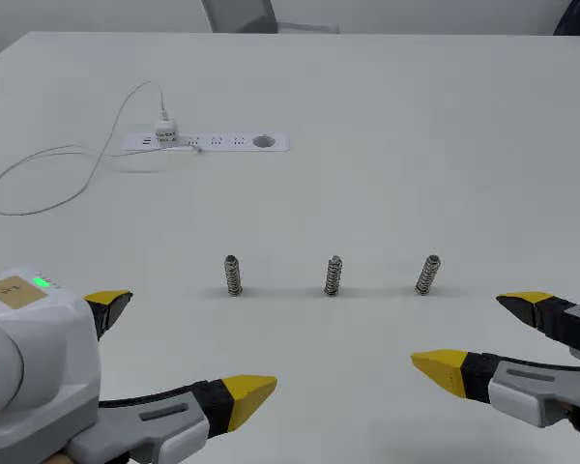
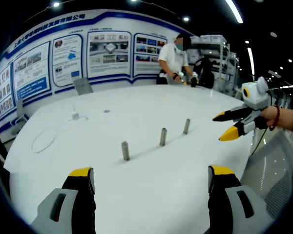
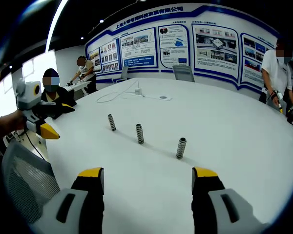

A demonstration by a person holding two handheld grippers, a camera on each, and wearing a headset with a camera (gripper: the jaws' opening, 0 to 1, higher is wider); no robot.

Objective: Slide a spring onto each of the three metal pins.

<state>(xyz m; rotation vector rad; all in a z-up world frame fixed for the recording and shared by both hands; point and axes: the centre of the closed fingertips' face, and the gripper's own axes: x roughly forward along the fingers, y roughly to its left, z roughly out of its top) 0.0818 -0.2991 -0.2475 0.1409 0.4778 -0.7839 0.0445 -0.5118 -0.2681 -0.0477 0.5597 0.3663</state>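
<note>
Three upright metal pins stand in a row on the white table, each with a spring wound around it: the left pin (image 1: 233,275), the middle pin (image 1: 333,275) and the right pin (image 1: 427,274). The same row appears in the left gripper view (image 2: 162,137) and in the right gripper view (image 3: 139,133). My left gripper (image 1: 179,348) hangs open at the lower left, nearer to me than the pins, nothing between its yellow-tipped fingers (image 2: 81,173). My right gripper (image 1: 483,333) is open at the lower right, also short of the pins, holding nothing (image 3: 146,174).
A white power strip (image 1: 207,142) lies further back on the table (image 1: 416,126), with a plugged-in charger and a looping white cable (image 1: 39,179) running left. A chair stands beyond the far edge. People stand by the room's walls (image 2: 175,56).
</note>
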